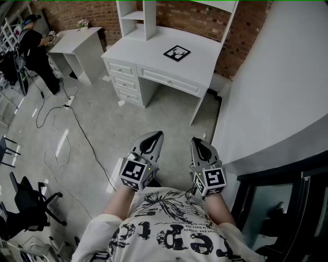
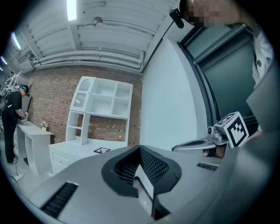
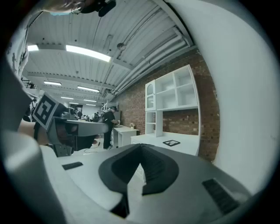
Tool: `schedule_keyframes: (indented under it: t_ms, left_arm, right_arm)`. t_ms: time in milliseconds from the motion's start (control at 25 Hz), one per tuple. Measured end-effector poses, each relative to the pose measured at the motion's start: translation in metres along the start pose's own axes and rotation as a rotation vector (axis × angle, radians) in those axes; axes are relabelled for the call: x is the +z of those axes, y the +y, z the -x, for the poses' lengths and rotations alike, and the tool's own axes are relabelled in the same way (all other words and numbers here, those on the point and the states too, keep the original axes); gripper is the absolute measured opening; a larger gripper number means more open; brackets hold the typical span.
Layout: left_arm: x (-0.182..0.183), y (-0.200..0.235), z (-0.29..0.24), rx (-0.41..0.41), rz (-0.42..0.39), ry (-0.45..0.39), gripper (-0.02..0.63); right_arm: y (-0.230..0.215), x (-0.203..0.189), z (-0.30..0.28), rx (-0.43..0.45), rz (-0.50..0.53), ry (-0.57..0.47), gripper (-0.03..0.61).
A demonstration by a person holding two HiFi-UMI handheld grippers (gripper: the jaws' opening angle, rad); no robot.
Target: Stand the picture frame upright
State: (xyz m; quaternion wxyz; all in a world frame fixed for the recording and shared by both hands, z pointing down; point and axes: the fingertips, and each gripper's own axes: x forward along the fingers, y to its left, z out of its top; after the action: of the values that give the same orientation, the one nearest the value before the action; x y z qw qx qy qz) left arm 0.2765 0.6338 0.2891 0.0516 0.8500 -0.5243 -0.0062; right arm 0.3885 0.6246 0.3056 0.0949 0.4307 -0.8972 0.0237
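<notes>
A small black picture frame (image 1: 177, 52) with a deer print lies flat on the white desk (image 1: 154, 56), far ahead of me. It also shows small in the left gripper view as the frame (image 2: 101, 150) and in the right gripper view as the frame (image 3: 171, 142). Both grippers hang close to my body, well short of the desk. My left gripper (image 1: 152, 137) is shut with nothing in it. My right gripper (image 1: 199, 143) is shut and empty too.
The desk carries a white hutch with shelves (image 1: 148, 15) against a brick wall. A second white table (image 1: 77, 41) stands at the left, with a person (image 1: 33, 48) at it. Cables (image 1: 66, 110) run over the concrete floor. A grey wall (image 1: 277, 92) rises on the right; an office chair (image 1: 23, 202) stands lower left.
</notes>
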Motion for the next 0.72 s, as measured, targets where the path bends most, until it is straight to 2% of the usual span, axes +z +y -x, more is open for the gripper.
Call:
schedule_keyframes:
  t_ms: [120, 400, 720]
  left_arm:
    - [-0.007, 0.004, 0.0, 0.007, 0.014, 0.04, 0.015]
    - [-0.011, 0.016, 0.0, 0.031, 0.019, 0.039, 0.015]
    - [-0.025, 0.026, -0.001, 0.026, 0.052, 0.099, 0.014]
  right_arm:
    - [-0.002, 0.0, -0.004, -0.003, -0.004, 0.001, 0.005]
    - [0.001, -0.001, -0.011, 0.003, 0.005, 0.014, 0.005]
    - [-0.006, -0.007, -0.024, -0.022, -0.054, 0.017, 0.006]
